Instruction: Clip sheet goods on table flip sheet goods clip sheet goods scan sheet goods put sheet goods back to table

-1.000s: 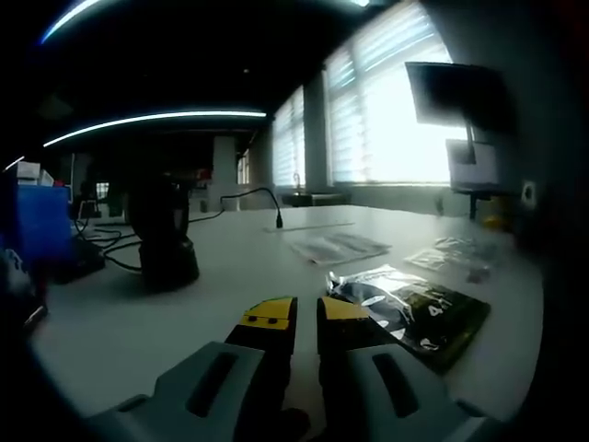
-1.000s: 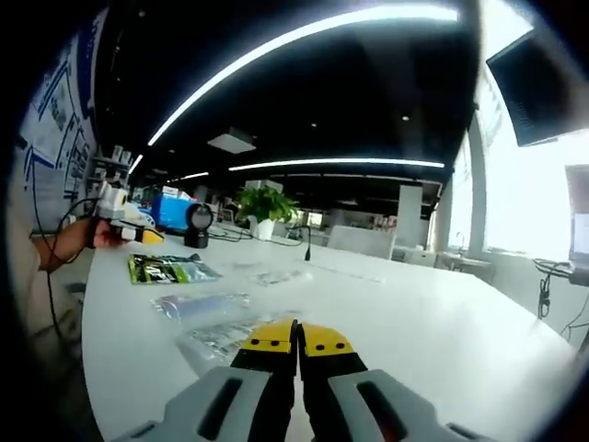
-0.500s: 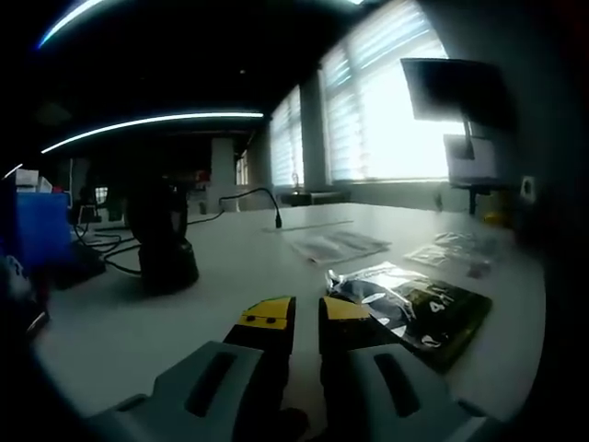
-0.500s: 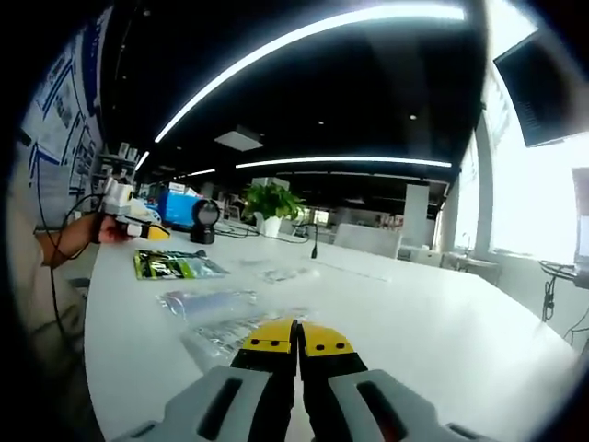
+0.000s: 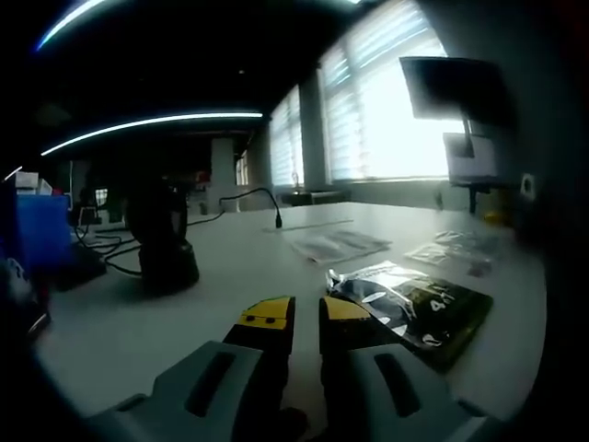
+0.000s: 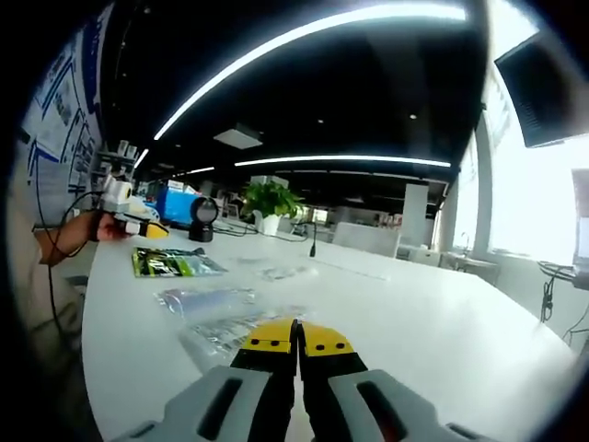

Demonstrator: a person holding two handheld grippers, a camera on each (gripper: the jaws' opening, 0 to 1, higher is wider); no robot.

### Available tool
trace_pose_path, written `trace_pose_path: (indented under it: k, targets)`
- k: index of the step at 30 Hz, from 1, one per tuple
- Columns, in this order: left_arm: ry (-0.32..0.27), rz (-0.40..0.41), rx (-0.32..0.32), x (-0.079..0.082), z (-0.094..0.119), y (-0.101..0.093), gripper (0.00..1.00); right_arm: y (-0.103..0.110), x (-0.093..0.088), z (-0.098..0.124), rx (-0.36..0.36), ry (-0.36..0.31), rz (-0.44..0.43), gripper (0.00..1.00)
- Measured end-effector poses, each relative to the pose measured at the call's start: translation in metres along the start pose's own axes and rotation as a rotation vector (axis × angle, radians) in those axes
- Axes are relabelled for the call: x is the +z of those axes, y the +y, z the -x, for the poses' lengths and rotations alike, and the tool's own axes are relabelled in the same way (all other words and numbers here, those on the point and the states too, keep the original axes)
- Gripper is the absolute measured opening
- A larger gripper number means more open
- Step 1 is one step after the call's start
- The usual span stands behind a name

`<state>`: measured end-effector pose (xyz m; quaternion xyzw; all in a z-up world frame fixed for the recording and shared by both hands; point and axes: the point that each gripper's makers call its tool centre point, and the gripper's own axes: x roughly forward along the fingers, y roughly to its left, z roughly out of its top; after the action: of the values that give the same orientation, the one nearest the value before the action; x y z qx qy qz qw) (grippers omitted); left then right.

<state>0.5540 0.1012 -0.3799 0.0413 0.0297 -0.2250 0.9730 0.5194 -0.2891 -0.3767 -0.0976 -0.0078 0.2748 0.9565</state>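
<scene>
Jaws of the left gripper (image 5: 306, 311) stand slightly parted, holding nothing — a green packet (image 5: 419, 311) lies just beside them on the white table (image 5: 230, 267). Right gripper (image 6: 296, 335) is clenched shut, empty, above clear packets (image 6: 207, 304).

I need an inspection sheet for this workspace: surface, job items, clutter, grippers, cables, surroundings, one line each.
Surface: white table, bare on its far half.
Job's things: dark green printed foil packet lying flat beside the left gripper; three clear plastic packets lying in front of the right gripper.
Clutter: black scanner on a stand; blue box.
Grippers: left jaws slightly apart, holding nothing; right jaws closed together, holding nothing; both low over the table.
Cables: black cables beside the scanner.
Surroundings: bright blinded windows, dark monitor, potted green plant, ceiling light strips.
</scene>
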Motion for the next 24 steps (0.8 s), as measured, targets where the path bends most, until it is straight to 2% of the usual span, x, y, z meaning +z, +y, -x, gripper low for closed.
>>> trace_pose_path:
  k: [24]
  targets:
    - [0.003, -0.011, 0.005, -0.0006, 0.0005, -0.0008, 0.03, -0.0044, 0.0009, 0.0001, -0.021, -0.005, -0.010, 0.00]
